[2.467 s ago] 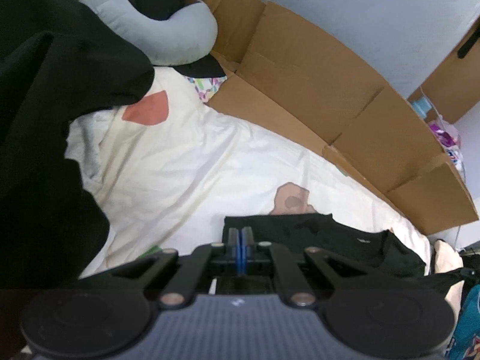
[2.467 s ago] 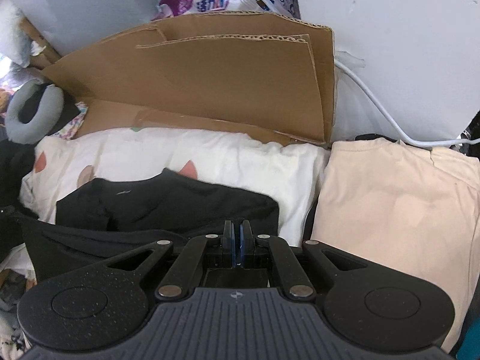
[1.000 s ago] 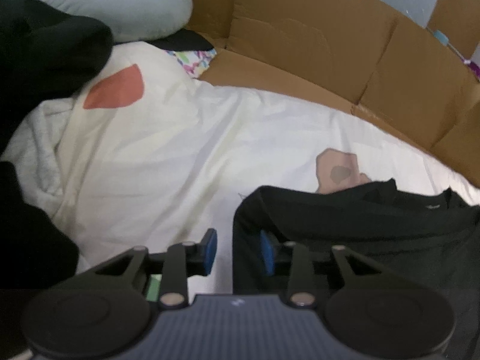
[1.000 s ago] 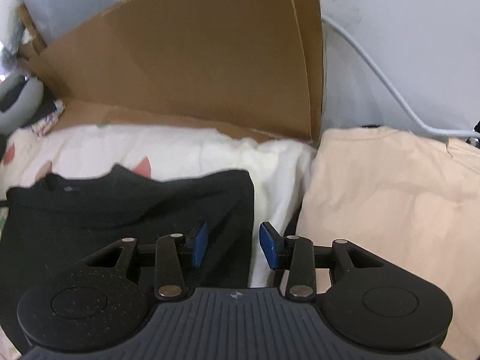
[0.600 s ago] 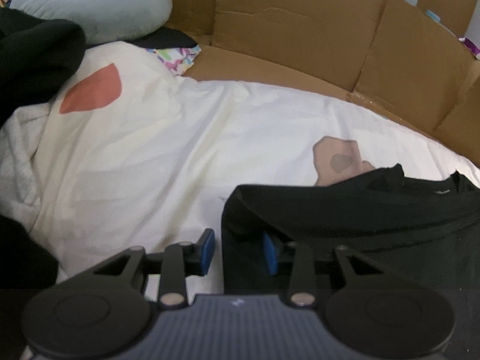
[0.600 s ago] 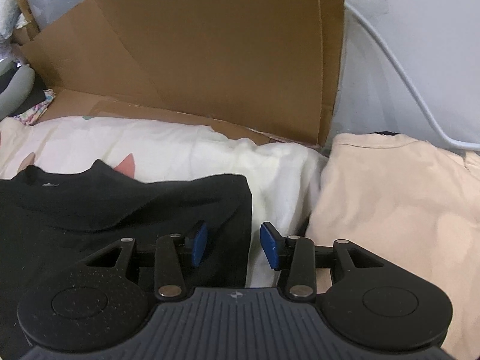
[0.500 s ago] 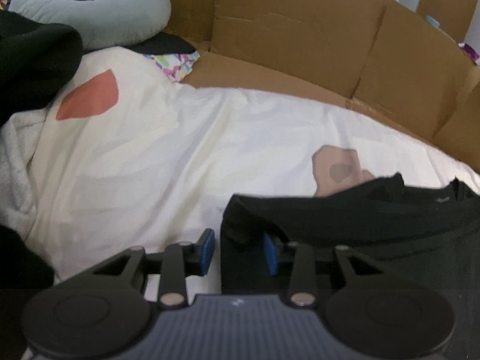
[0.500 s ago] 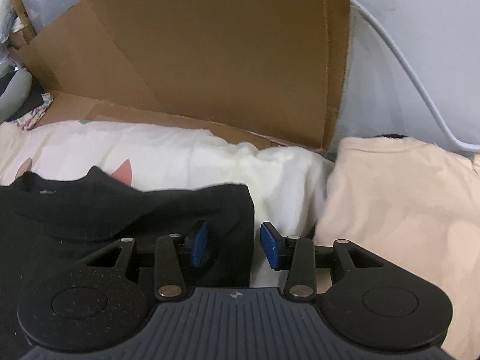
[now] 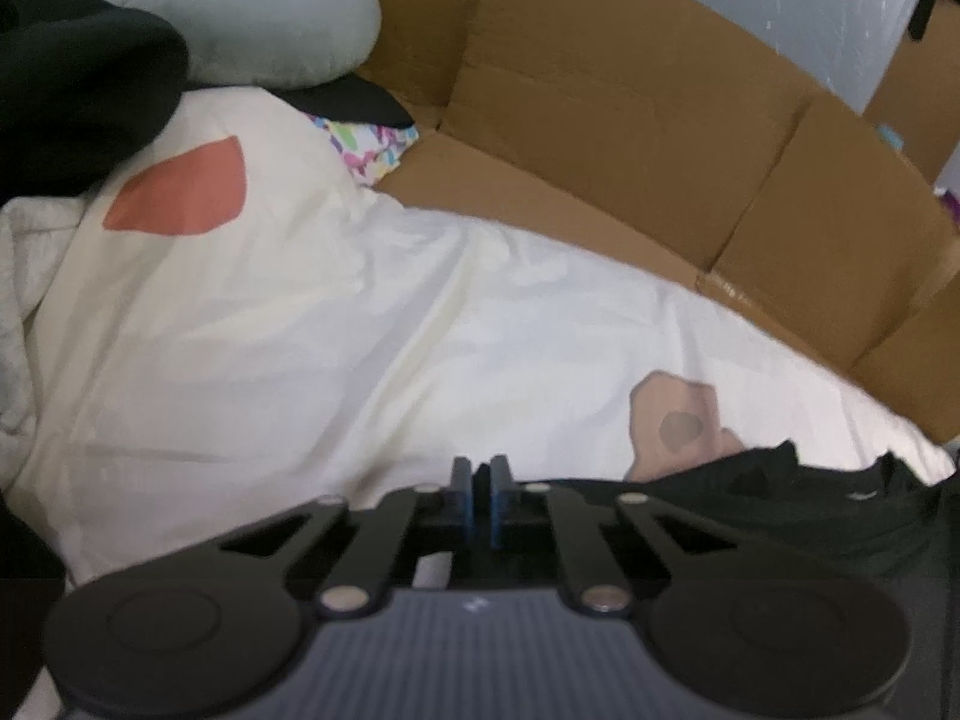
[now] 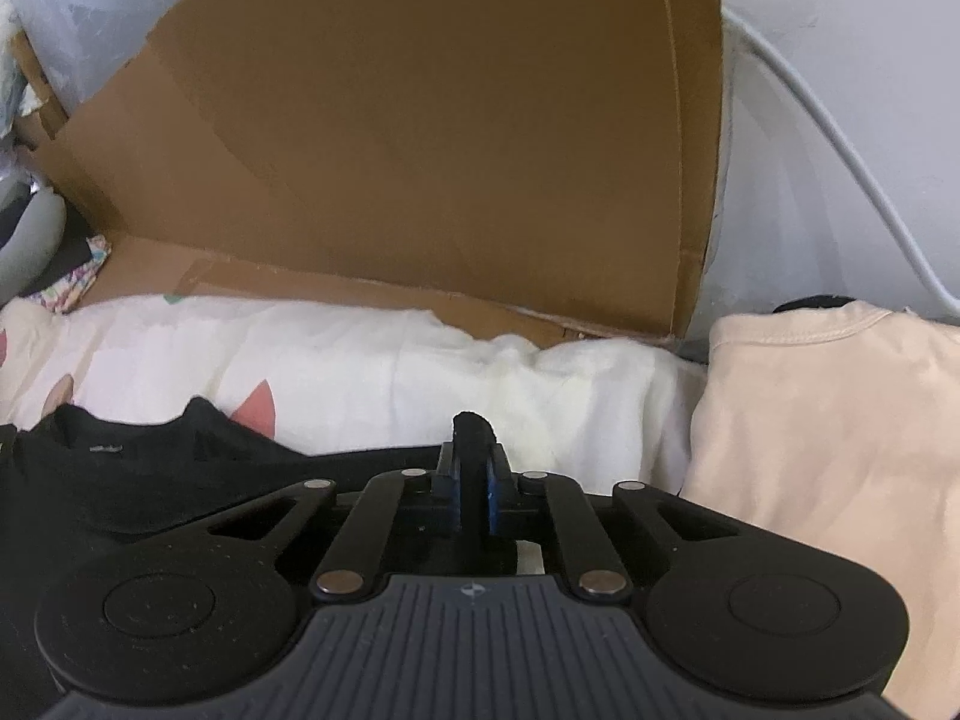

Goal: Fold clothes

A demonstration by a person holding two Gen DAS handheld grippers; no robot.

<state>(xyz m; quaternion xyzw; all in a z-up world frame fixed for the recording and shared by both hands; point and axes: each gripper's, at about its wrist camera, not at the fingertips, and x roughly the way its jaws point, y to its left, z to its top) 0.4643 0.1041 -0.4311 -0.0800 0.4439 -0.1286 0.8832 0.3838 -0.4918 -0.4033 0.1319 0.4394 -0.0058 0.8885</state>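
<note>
A black shirt [image 9: 780, 510] lies on a cream bedsheet [image 9: 300, 330], collar toward the cardboard. In the left wrist view my left gripper [image 9: 480, 480] is closing on the shirt's left corner; its blue pads stand almost together with a dark strip of cloth pinched between them. In the right wrist view the same black shirt [image 10: 150, 480] spreads out to the left. My right gripper [image 10: 474, 468] is closing on its right corner, and a tuft of black fabric [image 10: 473, 427] pokes up between the pads.
Flattened cardboard [image 9: 600, 120] stands along the far side of the bed. A grey neck pillow [image 9: 252, 18] and a heap of black clothing [image 9: 72, 90] sit at the far left. A folded peach garment [image 10: 840, 450] lies right of the shirt, under a white cable [image 10: 840, 150].
Both grippers were open astride the shirt's corners; both have now shut on the cloth. Each has also dropped slightly toward the bed.
</note>
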